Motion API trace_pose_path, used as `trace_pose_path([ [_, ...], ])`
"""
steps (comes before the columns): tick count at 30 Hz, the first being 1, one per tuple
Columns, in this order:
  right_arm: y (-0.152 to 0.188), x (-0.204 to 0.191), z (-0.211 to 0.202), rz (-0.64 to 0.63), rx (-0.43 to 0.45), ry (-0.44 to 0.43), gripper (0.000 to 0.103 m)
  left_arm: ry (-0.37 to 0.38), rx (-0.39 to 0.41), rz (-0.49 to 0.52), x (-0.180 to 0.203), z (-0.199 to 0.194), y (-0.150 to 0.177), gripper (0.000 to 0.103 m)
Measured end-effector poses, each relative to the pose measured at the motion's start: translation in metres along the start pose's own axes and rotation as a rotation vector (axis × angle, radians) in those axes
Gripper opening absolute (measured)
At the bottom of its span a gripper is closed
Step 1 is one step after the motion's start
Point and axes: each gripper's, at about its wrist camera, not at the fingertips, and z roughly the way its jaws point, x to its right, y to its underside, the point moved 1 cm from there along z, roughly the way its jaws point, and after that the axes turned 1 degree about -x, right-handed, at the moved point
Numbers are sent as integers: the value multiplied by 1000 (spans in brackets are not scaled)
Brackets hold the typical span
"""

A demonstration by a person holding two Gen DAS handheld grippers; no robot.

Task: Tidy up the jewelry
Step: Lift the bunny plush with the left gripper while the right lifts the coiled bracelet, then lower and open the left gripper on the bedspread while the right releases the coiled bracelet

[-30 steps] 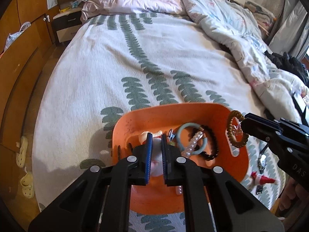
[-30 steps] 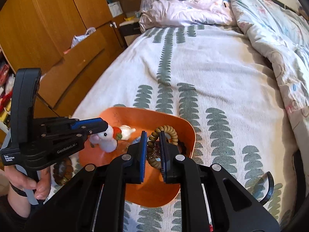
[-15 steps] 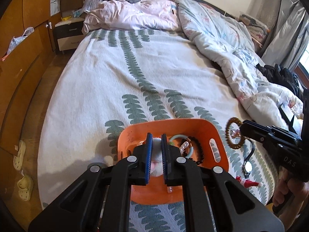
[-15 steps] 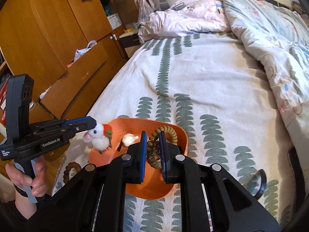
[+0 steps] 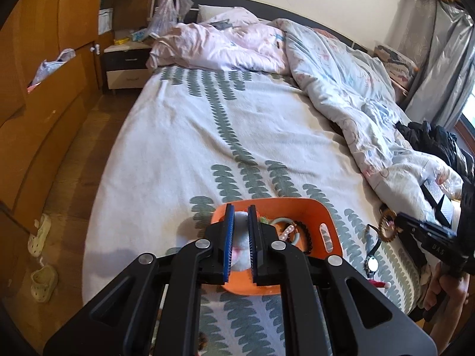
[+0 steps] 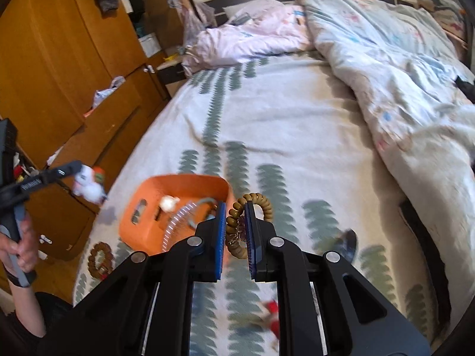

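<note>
Orange tray (image 5: 326,216) on bed, partly filled. Left tongs (image 5: 239,237) grip a white plush charm (image 6: 89,188); right tongs (image 6: 234,231) grip a beaded bracelet (image 6: 252,204) (watch (image 5: 371,262) at tray's three o'clock remains).

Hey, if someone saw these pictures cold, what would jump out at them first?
Probably the orange tray on the leaf-print bedspread, with bracelets lying inside. Next, the two claws lifted clear of it: the left claw is pinching a white plush toy, and the right claw is pinching a tan coil bracelet.
</note>
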Motion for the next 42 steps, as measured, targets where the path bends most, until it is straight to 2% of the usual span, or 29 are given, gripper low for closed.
trace_pose_path([
  [9,23,22,13,45,-57,71,13,-90,-5,-49,-36,-9,16,9],
  [15,27,36,28,71,-82,102,13,-139,-65,-90,-67,12,31,9],
  [22,26,45,50,76,-119,138,13,-177,-153,-111,-86,49,45,9],
  [28,21,51,74,73,-145,154,13,-187,-200,-112,-92,70,53,9],
  [35,16,51,103,66,-169,164,15,-163,-206,-92,-88,85,48,11],
  [41,14,55,107,63,-165,165,22,-177,-192,-75,-84,89,40,13],
  [42,13,59,104,73,-157,164,22,-174,-186,-77,-84,88,39,18],
])
